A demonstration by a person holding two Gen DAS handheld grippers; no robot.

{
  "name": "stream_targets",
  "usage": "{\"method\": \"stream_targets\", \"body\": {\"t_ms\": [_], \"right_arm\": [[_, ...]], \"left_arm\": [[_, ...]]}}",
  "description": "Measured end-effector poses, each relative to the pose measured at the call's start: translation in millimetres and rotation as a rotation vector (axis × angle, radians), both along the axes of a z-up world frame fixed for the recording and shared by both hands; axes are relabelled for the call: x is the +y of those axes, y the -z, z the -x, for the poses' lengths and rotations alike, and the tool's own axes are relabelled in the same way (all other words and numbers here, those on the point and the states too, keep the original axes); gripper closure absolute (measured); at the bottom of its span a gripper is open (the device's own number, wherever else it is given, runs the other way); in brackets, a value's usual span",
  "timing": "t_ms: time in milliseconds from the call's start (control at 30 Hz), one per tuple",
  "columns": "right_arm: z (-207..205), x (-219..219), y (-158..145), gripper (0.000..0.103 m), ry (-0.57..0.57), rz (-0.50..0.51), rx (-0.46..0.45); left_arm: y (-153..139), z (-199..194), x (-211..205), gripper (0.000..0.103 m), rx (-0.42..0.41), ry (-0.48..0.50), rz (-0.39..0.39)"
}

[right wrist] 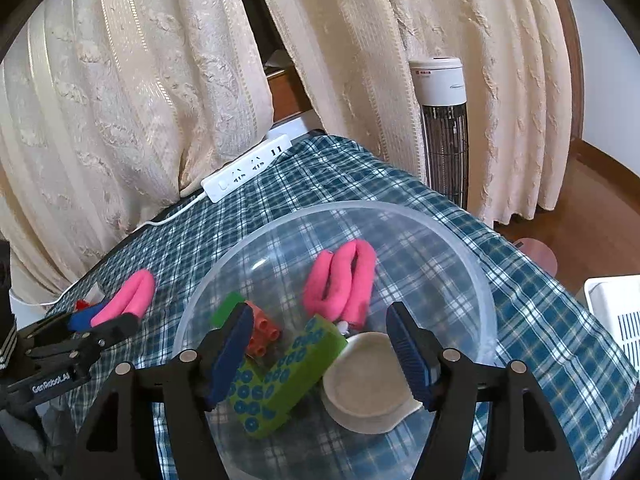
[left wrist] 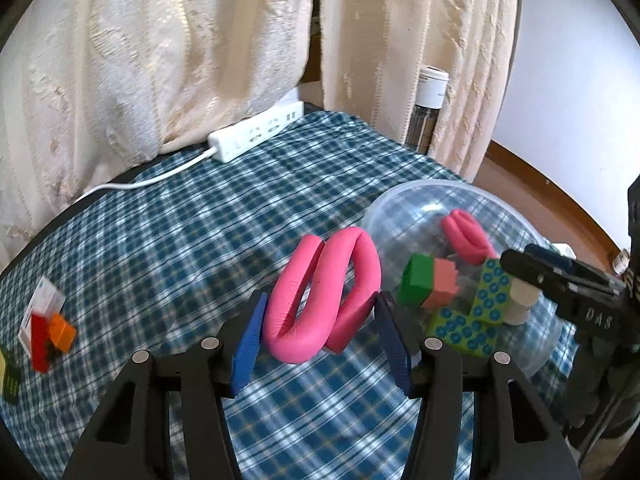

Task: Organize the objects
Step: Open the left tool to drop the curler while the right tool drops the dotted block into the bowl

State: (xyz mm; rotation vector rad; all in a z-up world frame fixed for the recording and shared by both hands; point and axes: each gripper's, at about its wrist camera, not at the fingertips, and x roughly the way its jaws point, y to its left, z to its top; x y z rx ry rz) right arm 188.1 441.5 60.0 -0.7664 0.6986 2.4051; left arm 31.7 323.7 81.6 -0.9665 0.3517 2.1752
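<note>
Cream curtains hang behind a tabletop (left wrist: 168, 216) w/ a blue-and-white checked cloth; a white power strip (left wrist: 256, 132) lies at the cloth's far edge, upper centre.

Left wrist view: the left tongs (left wrist: 318, 332) pinch a folded pink foam tube (left wrist: 320, 296), blue pads pressed on both flanks, tube at frame centre, just left of a clear plastic bowl (left wrist: 420, 200). A red-and-orange block cluster (left wrist: 50, 334) sits at far left, not yet collected.

Right wrist view: the right tongs (right wrist: 320, 356) are spread, gripping nothing, poised over the bowl's near side. Below them lie a green foam L-block w/ blue dots (right wrist: 280, 376), a cream round cup (right wrist: 364, 388), a green-and-salmon brick (right wrist: 256, 320) and a second pink foam tube (right wrist: 340, 284).

Likely step: carry the held tube over the rim, then release. Best done by clearing the rim fully and dropping at the bowl's open far side, away from the right tongs.

Pose: both tongs angle downward; left one approaches the bowl from the left.
</note>
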Motion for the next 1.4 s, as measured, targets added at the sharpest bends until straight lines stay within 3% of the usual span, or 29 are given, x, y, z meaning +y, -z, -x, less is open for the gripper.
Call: {"method": "stream_targets", "body": {"t_ms": [467,600,667,767,1400], "right_arm": [[-15,6,0,0.031,0.018,0.002,0.02],[-15,5,3,0.031,0.015,0.013,0.02],[-15,3,4,0.031,0.015,0.013,0.019],[-15,1,4,0.031,0.015,0.012,0.02],[-3,-16,-2,0.031,-0.015,0.011,0.032]], "left_arm": [[1,7,58,0.047,-0.028,0.098,-0.023],[-2,10,72,0.043,-0.01,0.117,-0.058],[-4,11,76,0.033,0.002,0.12,-0.077],[-5,11,75,0.03,0.003,0.119,-0.1],[-4,21,13,0.03,-0.022,-0.017,-0.071]]}}
